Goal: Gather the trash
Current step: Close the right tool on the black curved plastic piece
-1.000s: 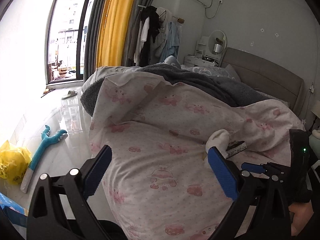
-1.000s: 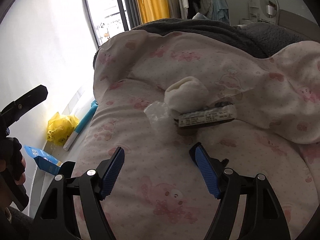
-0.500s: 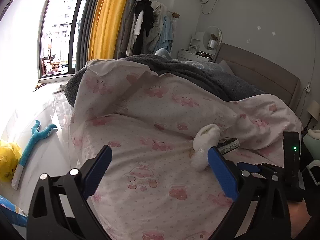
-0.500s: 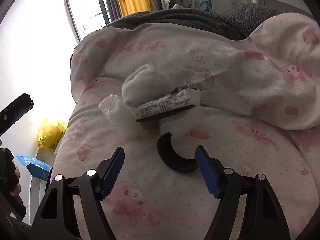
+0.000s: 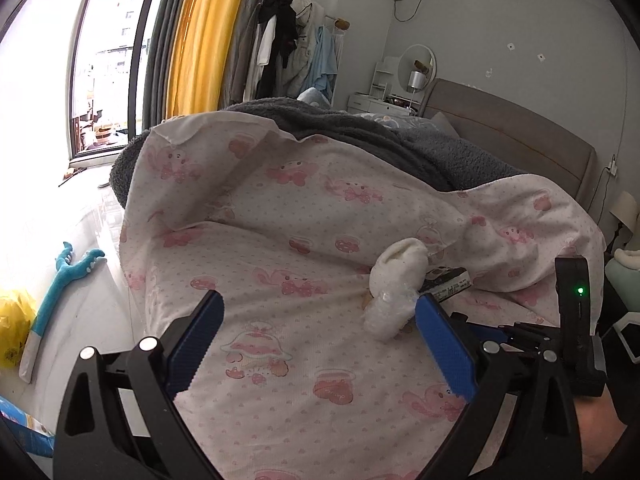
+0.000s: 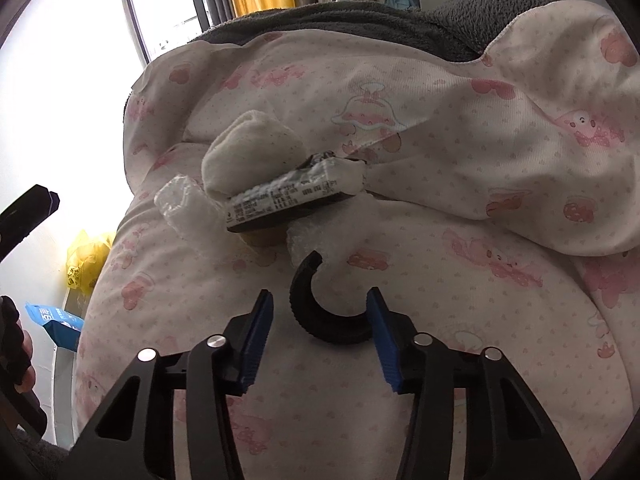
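Partly hidden wrapper (image 6: 296,200) under sock (image 6: 248,152)

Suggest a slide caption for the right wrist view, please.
Right gripper, jaws just closing, straddles a black curved piece on the pink-print quilt.

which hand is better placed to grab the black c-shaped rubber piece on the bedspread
Right. The right gripper has the black C-shaped rubber piece between its jaws, which have just been closing. The left gripper is wide open over the pink patterned bedspread, with nothing between.

Home bedroom: bed (image 5: 320,240) with pink-print duvet, padded headboard (image 5: 520,136), clothes rack (image 5: 296,40), curtains (image 5: 200,40), vanity mirror (image 5: 418,66).
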